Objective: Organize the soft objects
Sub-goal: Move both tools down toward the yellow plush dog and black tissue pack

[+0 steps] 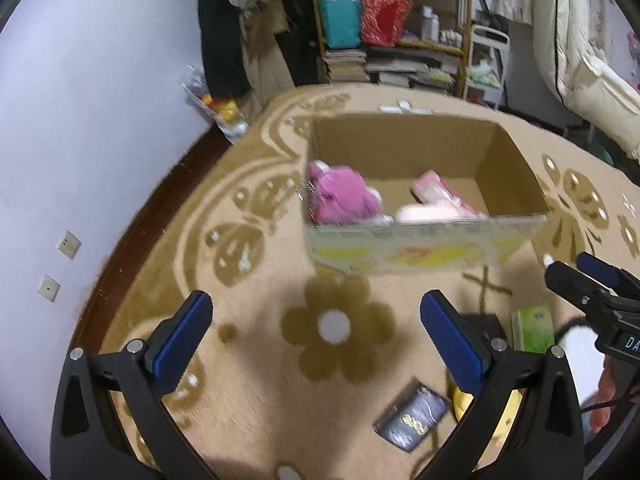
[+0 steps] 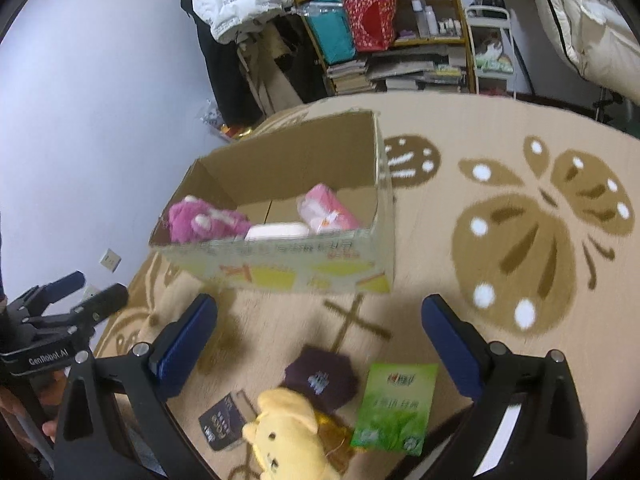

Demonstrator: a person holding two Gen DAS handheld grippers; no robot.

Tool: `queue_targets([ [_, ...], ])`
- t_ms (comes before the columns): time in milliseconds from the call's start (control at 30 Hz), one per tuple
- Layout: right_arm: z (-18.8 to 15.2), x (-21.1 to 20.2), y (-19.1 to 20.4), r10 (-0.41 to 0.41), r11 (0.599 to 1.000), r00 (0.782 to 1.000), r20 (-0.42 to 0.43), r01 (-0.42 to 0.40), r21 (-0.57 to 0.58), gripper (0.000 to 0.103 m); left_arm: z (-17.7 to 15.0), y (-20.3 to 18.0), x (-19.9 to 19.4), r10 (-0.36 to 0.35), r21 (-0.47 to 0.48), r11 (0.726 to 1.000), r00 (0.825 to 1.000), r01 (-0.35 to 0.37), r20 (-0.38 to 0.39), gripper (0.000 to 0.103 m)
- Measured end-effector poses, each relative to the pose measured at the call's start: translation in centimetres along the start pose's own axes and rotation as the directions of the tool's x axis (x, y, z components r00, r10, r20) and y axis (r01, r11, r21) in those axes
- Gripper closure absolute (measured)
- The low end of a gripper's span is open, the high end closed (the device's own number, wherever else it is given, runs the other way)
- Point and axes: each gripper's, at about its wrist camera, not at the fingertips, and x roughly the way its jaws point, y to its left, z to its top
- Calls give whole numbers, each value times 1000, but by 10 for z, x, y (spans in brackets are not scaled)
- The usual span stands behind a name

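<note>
The yellow plush dog toy (image 2: 290, 436) is your nearest loose soft thing: it lies on the beige flower-patterned rug (image 2: 460, 128), on the near side of the open cardboard box (image 2: 280, 272), low between the fingers of your right claw (image 2: 320, 344). From that claw it sits straight ahead and down, a little toward the left finger, with its body running roughly along your line of reach. The right claw stands wide open and holds nothing.

Touching the toy on its box side is a dark maroon folded cloth piece (image 2: 320, 380), and just beside that, away from your left hand, lies a green soft tissue pack (image 2: 394, 408). A small black packet (image 2: 224, 420) lies on the toy's other side.

Your left claw (image 1: 316, 340) is also spread wide and empty, hovering over bare rug nearer the box; the toy is mostly hidden behind its right finger. So the right hand looks the better placed.

Inside the box already sit a pink plush toy (image 2: 204, 222) and a pink wrapped soft pack (image 2: 328, 212).
</note>
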Motion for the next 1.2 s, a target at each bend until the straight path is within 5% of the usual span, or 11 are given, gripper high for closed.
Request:
queue_targets([
  [333, -31, 1, 8, 6, 999, 992, -127, -12, -46, 15, -18, -16, 5, -66, 77, 994, 994, 73, -90, 0],
  [767, -61, 9, 25, 49, 994, 965, -259, -72, -79, 20, -34, -28, 22, -139, 115, 980, 971, 164, -197, 1],
  [900, -64, 18, 26, 52, 994, 952, -301, -79, -80, 34, -42, -33, 36, -151, 116, 976, 958, 183, -243, 1],
  [1200, -69, 30, 29, 35, 993, 932, -361, -73, -93, 34, -53, -37, 56, -143, 130, 973, 941, 190, -306, 1],
])
